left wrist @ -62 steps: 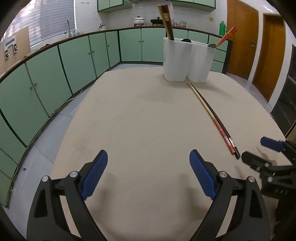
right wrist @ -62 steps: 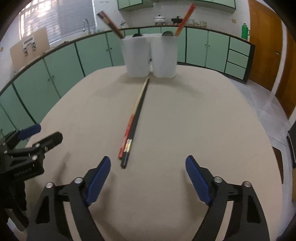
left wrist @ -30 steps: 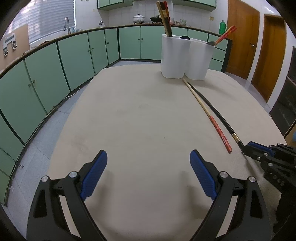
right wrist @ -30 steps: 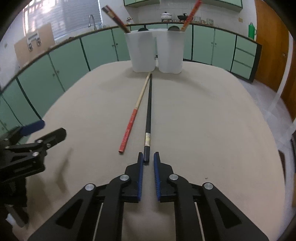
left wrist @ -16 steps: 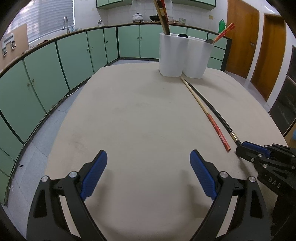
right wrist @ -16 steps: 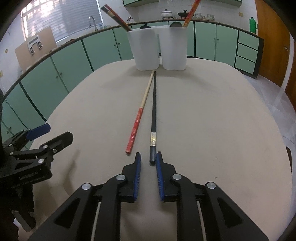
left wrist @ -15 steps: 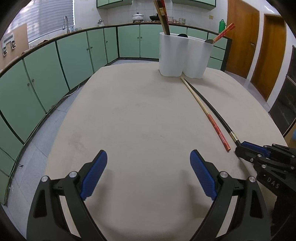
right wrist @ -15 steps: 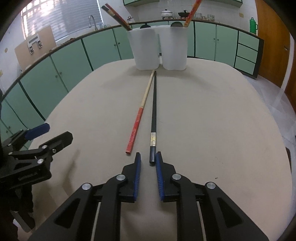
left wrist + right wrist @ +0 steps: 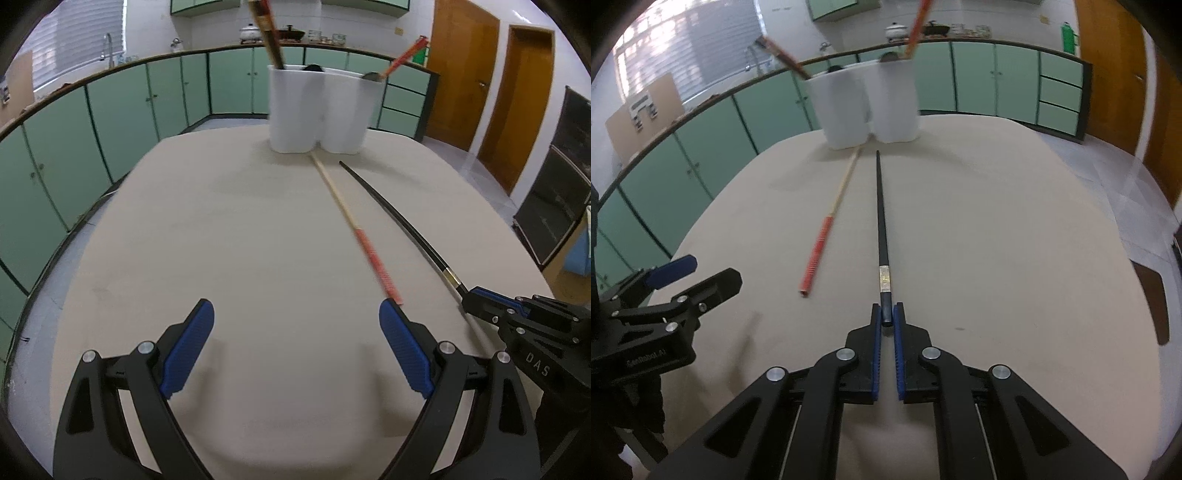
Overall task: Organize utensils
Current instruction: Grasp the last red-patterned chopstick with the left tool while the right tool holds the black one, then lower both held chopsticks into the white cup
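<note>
A long black chopstick (image 9: 881, 229) points at the white two-part utensil holder (image 9: 866, 107); my right gripper (image 9: 886, 317) is shut on its near end. It also shows in the left wrist view (image 9: 399, 218), with the right gripper (image 9: 471, 297) at its end. A wooden chopstick with a red handle (image 9: 827, 229) lies on the table left of it, also in the left wrist view (image 9: 354, 229). My left gripper (image 9: 295, 336) is open and empty above the table. The holder (image 9: 317, 110) has chopsticks standing in it.
The beige table (image 9: 240, 221) has rounded edges, with floor below on the left. Green cabinets (image 9: 110, 110) line the back wall and wooden doors (image 9: 461, 66) stand at the right. In the right wrist view the left gripper (image 9: 665, 295) is at lower left.
My right gripper has closed on the black chopstick's near end and moved it away from the red-handled one. Both views are nearer the holder.
</note>
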Demonstrator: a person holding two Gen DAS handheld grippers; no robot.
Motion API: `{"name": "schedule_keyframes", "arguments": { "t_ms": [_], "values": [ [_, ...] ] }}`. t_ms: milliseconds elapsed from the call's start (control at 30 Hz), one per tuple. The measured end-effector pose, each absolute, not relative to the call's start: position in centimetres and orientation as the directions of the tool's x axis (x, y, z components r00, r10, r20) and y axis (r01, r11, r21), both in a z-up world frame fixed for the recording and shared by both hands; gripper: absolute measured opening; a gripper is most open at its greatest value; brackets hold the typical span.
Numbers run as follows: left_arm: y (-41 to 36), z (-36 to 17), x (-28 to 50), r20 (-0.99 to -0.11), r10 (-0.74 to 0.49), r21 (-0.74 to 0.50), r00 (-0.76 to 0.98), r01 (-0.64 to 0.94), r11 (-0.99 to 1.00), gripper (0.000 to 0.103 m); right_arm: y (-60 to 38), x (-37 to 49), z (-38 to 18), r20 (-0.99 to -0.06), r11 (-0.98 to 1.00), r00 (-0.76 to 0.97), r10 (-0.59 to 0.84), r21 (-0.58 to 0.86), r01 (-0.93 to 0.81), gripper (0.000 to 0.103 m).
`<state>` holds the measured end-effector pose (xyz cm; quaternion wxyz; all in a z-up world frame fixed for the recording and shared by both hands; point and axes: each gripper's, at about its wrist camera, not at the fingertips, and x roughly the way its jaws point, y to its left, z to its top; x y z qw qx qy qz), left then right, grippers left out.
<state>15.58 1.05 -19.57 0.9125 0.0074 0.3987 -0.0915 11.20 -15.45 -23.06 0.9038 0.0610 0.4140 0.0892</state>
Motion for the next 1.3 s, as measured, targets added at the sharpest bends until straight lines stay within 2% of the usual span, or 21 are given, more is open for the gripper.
{"name": "schedule_keyframes", "arguments": {
  "t_ms": [233,367,533,667,767,933,1000,1300],
  "values": [
    [-2.0,-20.3,16.1,-0.737,-0.180,-0.063,0.652,0.199,0.978,0.088,-17.8,11.4,-23.2,-0.737,0.980,0.651,0.184,0.190,-0.061,0.006],
    [-2.9,-20.7,16.5,-0.747,-0.175,-0.063,0.641,0.194,0.979,0.082,-17.9,11.6,-23.1,-0.732,0.982,0.658,0.177,0.177,-0.068,0.006],
    [-3.4,-21.3,17.1,-0.771,-0.170,-0.075,0.613,0.178,0.981,0.063,-18.1,11.9,-23.4,-0.732,0.980,0.656,0.184,0.187,-0.066,0.006],
    [-3.6,-21.4,17.2,-0.777,-0.159,-0.074,0.610,0.162,0.984,0.055,-18.1,11.6,-23.5,-0.734,0.979,0.652,0.189,0.193,-0.066,0.006],
    [-3.9,-21.5,17.2,-0.777,-0.146,-0.062,0.612,0.156,0.986,0.044,-18.2,11.6,-23.6,-0.736,0.978,0.649,0.193,0.200,-0.065,0.006],
    [-4.0,-21.3,17.1,-0.774,-0.146,-0.062,0.616,0.156,0.986,0.011,-18.2,11.7,-23.5,-0.736,0.977,0.649,0.194,0.201,-0.065,0.006],
    [-3.9,-21.3,17.1,-0.774,-0.145,-0.066,0.616,0.150,0.987,0.006,-18.2,11.7,-23.5,-0.736,0.978,0.649,0.194,0.200,-0.065,0.007],
    [-3.7,-20.6,16.4,-0.765,-0.151,-0.070,0.626,0.153,0.986,0.005,-17.9,11.5,-23.2,-0.732,0.982,0.658,0.176,0.174,-0.068,0.006]
  ]
}}
